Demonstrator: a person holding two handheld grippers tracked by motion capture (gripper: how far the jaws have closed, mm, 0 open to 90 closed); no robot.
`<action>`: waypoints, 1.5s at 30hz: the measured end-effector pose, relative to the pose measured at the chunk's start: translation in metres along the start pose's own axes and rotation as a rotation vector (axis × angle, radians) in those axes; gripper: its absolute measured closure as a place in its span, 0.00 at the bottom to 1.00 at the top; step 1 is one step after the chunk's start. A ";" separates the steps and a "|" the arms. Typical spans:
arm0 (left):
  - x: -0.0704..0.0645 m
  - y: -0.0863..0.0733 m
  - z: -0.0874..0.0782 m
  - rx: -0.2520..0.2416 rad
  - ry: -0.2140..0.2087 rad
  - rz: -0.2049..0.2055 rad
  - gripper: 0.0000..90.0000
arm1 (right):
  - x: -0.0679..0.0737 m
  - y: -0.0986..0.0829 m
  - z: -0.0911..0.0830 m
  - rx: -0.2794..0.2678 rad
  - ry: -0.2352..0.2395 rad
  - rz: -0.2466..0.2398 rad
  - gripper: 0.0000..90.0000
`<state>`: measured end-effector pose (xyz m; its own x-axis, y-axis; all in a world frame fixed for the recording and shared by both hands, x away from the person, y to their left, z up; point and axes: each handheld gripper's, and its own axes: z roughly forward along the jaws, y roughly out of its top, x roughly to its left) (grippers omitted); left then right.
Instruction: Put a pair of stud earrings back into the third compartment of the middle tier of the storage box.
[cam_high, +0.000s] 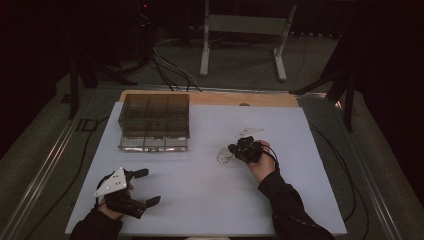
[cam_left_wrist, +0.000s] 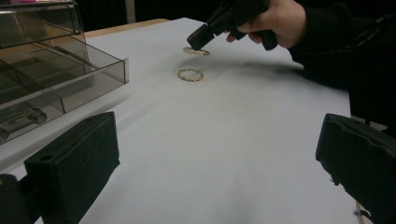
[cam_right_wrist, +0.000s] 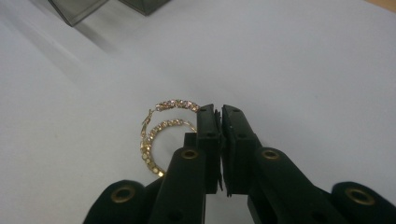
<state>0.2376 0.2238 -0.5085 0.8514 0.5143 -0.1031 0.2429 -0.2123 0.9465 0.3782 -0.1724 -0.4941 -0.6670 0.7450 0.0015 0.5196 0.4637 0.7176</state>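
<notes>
Two gold hoop earrings (cam_right_wrist: 152, 140) set with small stones lie on the white mat, right of centre (cam_high: 224, 155). My right gripper (cam_right_wrist: 219, 108) has its jaws pressed together at the rim of one hoop (cam_right_wrist: 175, 103), which runs into the jaw tips. In the left gripper view that right gripper (cam_left_wrist: 198, 42) tilts down onto the farther hoop (cam_left_wrist: 196, 51), and the nearer hoop (cam_left_wrist: 190, 74) lies free. My left gripper (cam_high: 147, 187) rests at the mat's front left, open (cam_left_wrist: 217, 121) with nothing between its jaws.
A smoky clear plastic organizer box (cam_high: 155, 122) with several compartments stands at the mat's back left, its open tray (cam_left_wrist: 46, 70) toward the front. A small white scrap (cam_high: 250, 131) lies behind the right hand. Cables and a stand's legs (cam_high: 240, 45) lie beyond the table.
</notes>
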 end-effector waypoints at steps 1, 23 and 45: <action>0.000 0.000 0.000 0.002 -0.001 0.001 0.01 | 0.000 0.001 0.000 0.000 0.000 -0.005 0.96; 0.000 0.000 0.000 0.011 0.006 0.019 0.01 | 0.024 0.053 -0.005 -0.030 0.039 -0.084 0.96; 0.000 0.000 -0.001 0.002 0.003 0.016 0.01 | 0.063 0.105 0.014 -0.052 0.115 -0.138 0.96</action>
<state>0.2370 0.2247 -0.5081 0.8541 0.5129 -0.0869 0.2300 -0.2224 0.9474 0.3985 -0.0703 -0.4286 -0.7884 0.6148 -0.0224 0.3922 0.5304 0.7516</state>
